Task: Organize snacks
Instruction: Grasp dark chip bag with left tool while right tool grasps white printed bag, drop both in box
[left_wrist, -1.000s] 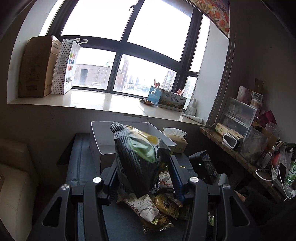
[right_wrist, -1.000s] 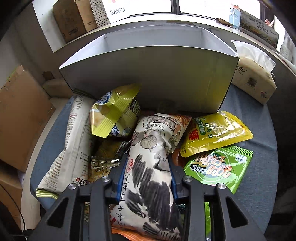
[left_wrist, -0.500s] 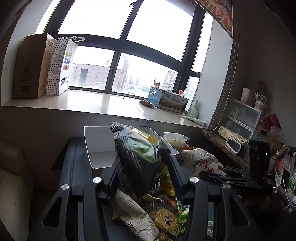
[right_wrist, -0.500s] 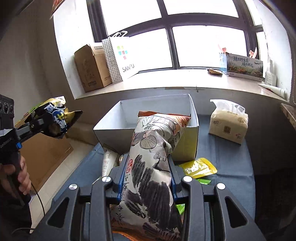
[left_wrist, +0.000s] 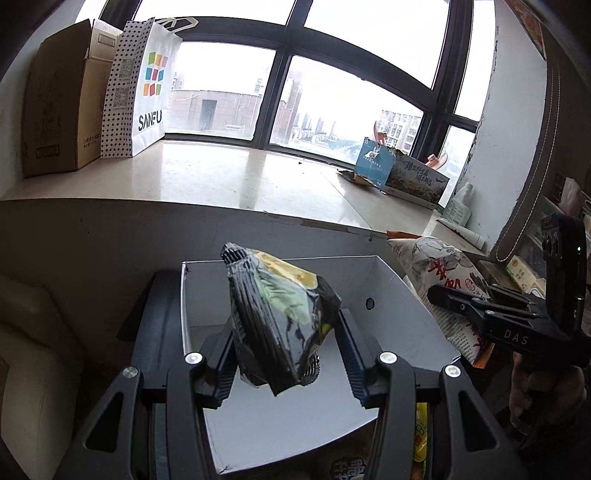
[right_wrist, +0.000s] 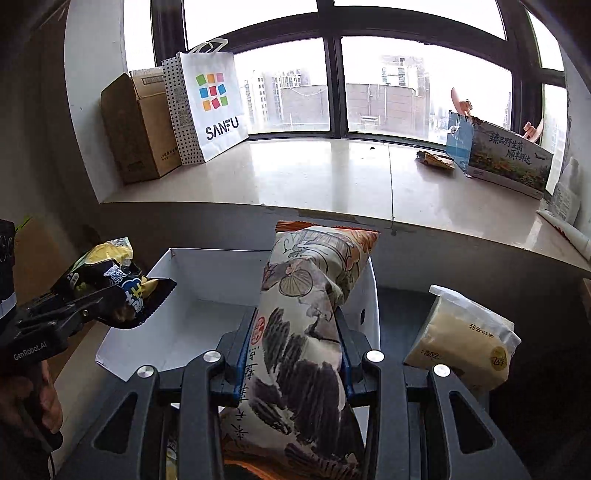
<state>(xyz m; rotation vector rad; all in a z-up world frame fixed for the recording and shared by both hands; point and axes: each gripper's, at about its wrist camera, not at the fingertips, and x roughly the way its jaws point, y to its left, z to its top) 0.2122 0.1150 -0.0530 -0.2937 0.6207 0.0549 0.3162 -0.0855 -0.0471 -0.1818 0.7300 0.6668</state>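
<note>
My left gripper (left_wrist: 284, 347) is shut on a black and yellow snack bag (left_wrist: 280, 321) and holds it above the open white box (left_wrist: 391, 291). My right gripper (right_wrist: 295, 339) is shut on a long white snack bag with ink drawings (right_wrist: 306, 325), held over the box's right wall (right_wrist: 371, 295). The right gripper and its bag (left_wrist: 443, 280) show at the right of the left wrist view. The left gripper's bag (right_wrist: 114, 288) shows at the left of the right wrist view, over the box's left edge.
A tissue pack (right_wrist: 465, 343) lies on the dark table to the right of the box. More snack packets (left_wrist: 419, 439) lie below the box's near wall. The window sill holds a cardboard box (right_wrist: 136, 129), a SANFU paper bag (right_wrist: 210, 99) and a printed carton (right_wrist: 506, 155).
Both grippers have lifted their bags off the pile and moved forward to the box. The box now lies right under the left gripper.
</note>
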